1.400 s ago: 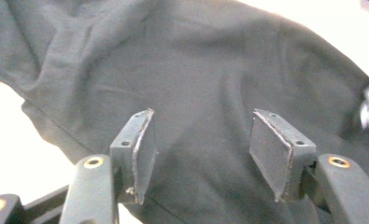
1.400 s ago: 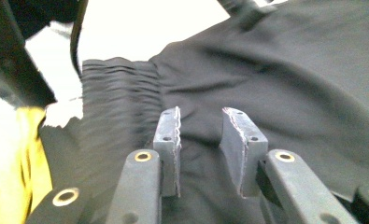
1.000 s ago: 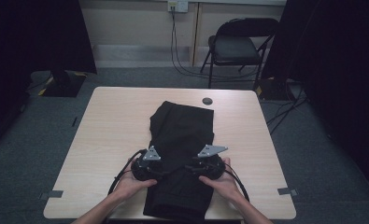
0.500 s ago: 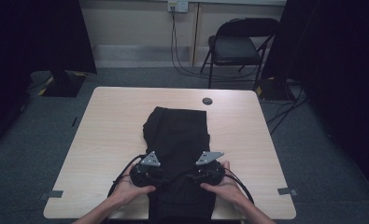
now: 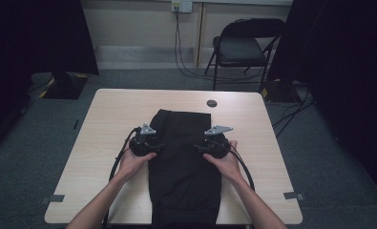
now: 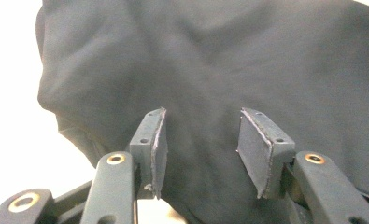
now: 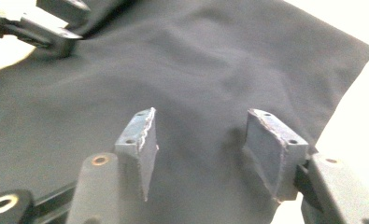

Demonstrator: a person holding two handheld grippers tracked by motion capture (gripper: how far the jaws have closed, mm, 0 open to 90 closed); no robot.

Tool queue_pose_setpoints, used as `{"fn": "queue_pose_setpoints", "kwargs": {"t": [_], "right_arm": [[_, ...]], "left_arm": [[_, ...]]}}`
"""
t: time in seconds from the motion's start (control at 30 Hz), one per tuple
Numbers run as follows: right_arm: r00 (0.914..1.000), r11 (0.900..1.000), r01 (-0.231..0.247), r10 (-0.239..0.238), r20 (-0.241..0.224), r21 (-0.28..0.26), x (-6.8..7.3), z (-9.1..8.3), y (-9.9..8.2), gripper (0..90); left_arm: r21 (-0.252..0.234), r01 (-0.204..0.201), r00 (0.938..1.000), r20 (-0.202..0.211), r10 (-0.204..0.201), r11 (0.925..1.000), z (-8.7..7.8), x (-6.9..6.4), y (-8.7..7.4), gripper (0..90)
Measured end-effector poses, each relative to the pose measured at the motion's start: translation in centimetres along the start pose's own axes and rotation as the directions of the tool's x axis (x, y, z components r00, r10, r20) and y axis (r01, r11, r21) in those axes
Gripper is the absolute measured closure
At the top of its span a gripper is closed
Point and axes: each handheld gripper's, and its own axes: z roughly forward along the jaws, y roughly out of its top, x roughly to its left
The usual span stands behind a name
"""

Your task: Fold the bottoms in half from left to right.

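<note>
While both tongs gape empty, left tongs (image 5: pixel 158 145) at black garment (image 5: pixel 183 162) left edge, right tongs (image 5: pixel 197 147) at right edge.

1. Garment (image 5: pixel 183 162) lies mid-table (image 5: pixel 105 143), reaching the frame's bottom edge.
2. Left gripper (image 5: pixel 150 143) and right gripper (image 5: pixel 205 145) sit at its side edges.
3. Chair (image 5: pixel 241 50) stands upper right.

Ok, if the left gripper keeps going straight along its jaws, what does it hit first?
Most likely the black garment: the left gripper has open jaws aimed right at the dark cloth, which lies directly ahead. How close the pads are is hard to judge.
</note>
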Motion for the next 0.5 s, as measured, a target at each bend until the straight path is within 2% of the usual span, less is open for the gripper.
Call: {"fn": "queue_pose_setpoints", "kwargs": {"t": [0.07, 0.13, 0.2, 0.27, 0.33, 0.4, 0.5], "right_arm": [[0.9996, 0.9994, -0.028, 0.028, -0.002, 0.018, -0.6, 1.2, -0.2, 32.6], [0.9988, 0.9986, -0.049, 0.050, -0.006, 0.016, -0.8, 2.0, -0.5, 28.6], [0.9983, 0.9978, -0.057, 0.057, -0.006, 0.033, -0.9, 2.6, -0.8, 29.6], [0.9993, 0.9983, -0.037, 0.037, -0.003, 0.046, -0.5, 2.8, -1.2, 30.3], [0.9999, 0.9993, -0.013, 0.013, -0.006, 0.036, 0.0, 2.7, -1.6, 30.3], [0.9997, 0.9994, 0.005, -0.004, -0.024, 0.035, 0.3, 2.5, -1.9, 30.2], [0.9968, 0.9974, 0.047, -0.043, -0.068, 0.055, 1.2, 1.7, -2.3, 30.1]], "left_arm": [[0.014, -0.006, 1.0000, -0.007, 0.006, 0.9999, 0.4, 0.1, -0.1, 53.2], [0.044, -0.079, 0.9962, -0.034, 0.080, 0.9959, 0.6, -0.7, -0.3, 52.0], [0.021, -0.069, 0.9976, -0.005, 0.069, 0.9974, 0.4, -1.2, -0.8, 52.2], [0.008, -0.059, 0.9980, 0.023, 0.059, 0.9982, 0.0, -1.4, -1.4, 52.4], [0.006, -0.041, 0.9975, 0.058, 0.040, 0.9991, -0.4, -1.5, -1.9, 52.3], [0.014, -0.048, 0.9965, 0.069, 0.047, 0.9987, -1.1, -1.8, -2.5, 51.8], [0.027, -0.049, 0.9963, 0.072, 0.047, 0.9985, -2.3, -3.2, -3.3, 51.7]]}}
